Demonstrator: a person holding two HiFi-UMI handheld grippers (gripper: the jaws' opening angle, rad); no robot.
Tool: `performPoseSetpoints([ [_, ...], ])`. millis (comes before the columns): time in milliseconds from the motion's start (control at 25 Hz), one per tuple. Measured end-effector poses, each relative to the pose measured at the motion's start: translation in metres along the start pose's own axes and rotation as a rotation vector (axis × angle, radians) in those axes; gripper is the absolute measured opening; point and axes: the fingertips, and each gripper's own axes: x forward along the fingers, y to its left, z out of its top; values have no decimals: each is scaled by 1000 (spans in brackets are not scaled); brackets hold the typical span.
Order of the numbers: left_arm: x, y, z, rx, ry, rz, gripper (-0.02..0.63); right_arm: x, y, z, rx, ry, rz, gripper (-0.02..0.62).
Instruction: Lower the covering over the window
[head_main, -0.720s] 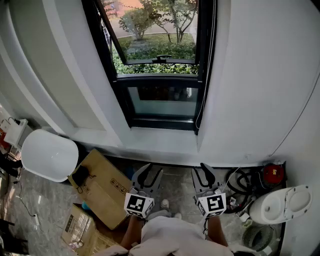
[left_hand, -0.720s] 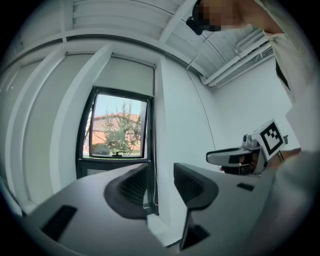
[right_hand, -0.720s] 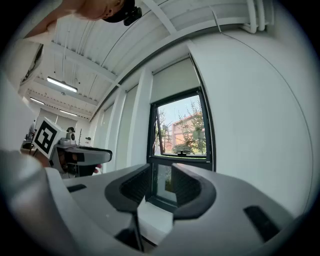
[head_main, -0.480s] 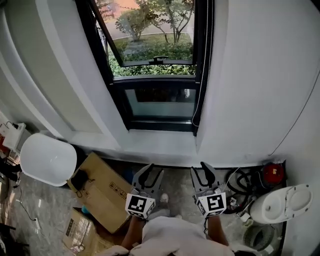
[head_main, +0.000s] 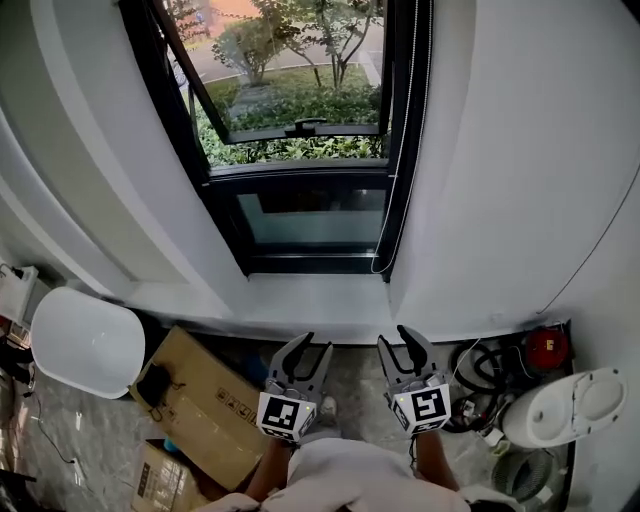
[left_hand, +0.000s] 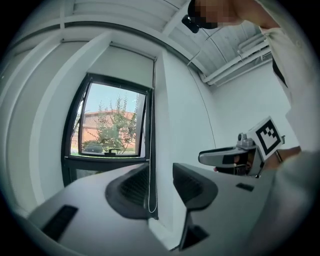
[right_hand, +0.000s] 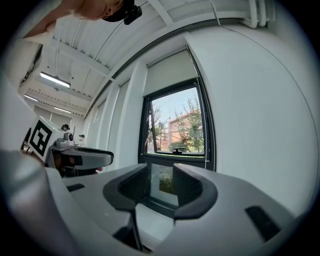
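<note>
A black-framed window (head_main: 300, 150) is set in the white wall, with its upper sash tilted open on trees. A pale roller blind (left_hand: 127, 67) is rolled up near the window's top, also showing as the blind (right_hand: 167, 72) in the right gripper view. Its thin looped pull cord (head_main: 395, 190) hangs along the window's right frame; the cord (left_hand: 150, 165) ends in a loop just above the sill. My left gripper (head_main: 302, 352) and right gripper (head_main: 405, 343) stand side by side below the sill (head_main: 310, 300), both open and empty, well short of the cord.
Cardboard boxes (head_main: 200, 405) and a white round basin (head_main: 85, 340) lie on the floor at the left. At the right are a white appliance (head_main: 565, 405), a red object (head_main: 545, 350) and coiled cables (head_main: 480, 365). White wall flanks the window on both sides.
The head view has shifted so the window sits larger and further left. Both grippers have edged slightly up towards the sill and stay open.
</note>
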Motion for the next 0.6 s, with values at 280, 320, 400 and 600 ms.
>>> performPoseSetpoints([
  [280,42,34,0,-5,5,-44,153,54,-12,1,2,15,-19,149],
  [320,47,39,-1,-4,5,-47,153,61,-13,1,5,17,-21,149],
  [400,55,50,0,-1,2,-49,153,73,-15,1,10,23,-24,149],
  [600,68,79,-4,-9,11,-47,151,103,-14,2,10,29,-29,149],
])
